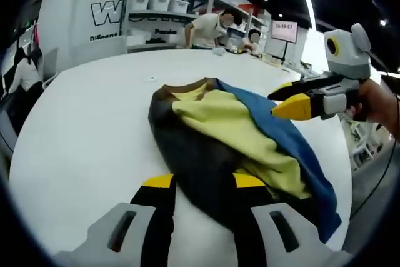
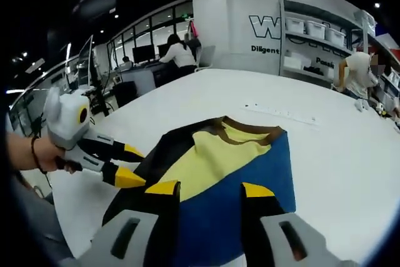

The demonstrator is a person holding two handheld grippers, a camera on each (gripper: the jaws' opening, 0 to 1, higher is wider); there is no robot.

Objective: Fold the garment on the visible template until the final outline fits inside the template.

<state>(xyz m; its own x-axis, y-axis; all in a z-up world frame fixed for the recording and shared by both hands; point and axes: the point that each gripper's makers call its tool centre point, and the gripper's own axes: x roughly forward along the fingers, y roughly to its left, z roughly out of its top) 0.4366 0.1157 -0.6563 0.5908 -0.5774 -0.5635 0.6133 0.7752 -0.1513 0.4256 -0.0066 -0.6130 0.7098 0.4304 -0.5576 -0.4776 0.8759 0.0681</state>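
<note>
A garment (image 1: 212, 129) in black, yellow and blue lies crumpled on the white table (image 1: 81, 129). Its black part runs between the jaws of my left gripper (image 1: 205, 182), which stand wide apart and open. My right gripper (image 1: 289, 97) reaches in from the right over the blue edge, held by a hand. In the right gripper view the garment (image 2: 219, 161) lies flatter, with the brown collar at the far end. The blue panel sits between the spread jaws of my right gripper (image 2: 210, 189). My left gripper (image 2: 130, 166) hovers open at the black left edge.
The round white table's edge (image 2: 81, 217) drops off close behind the garment. A thin pale strip (image 2: 281, 114) lies on the table beyond the collar. Shelves with white bins (image 1: 159, 7) and people at desks (image 2: 178, 54) stand well beyond the table.
</note>
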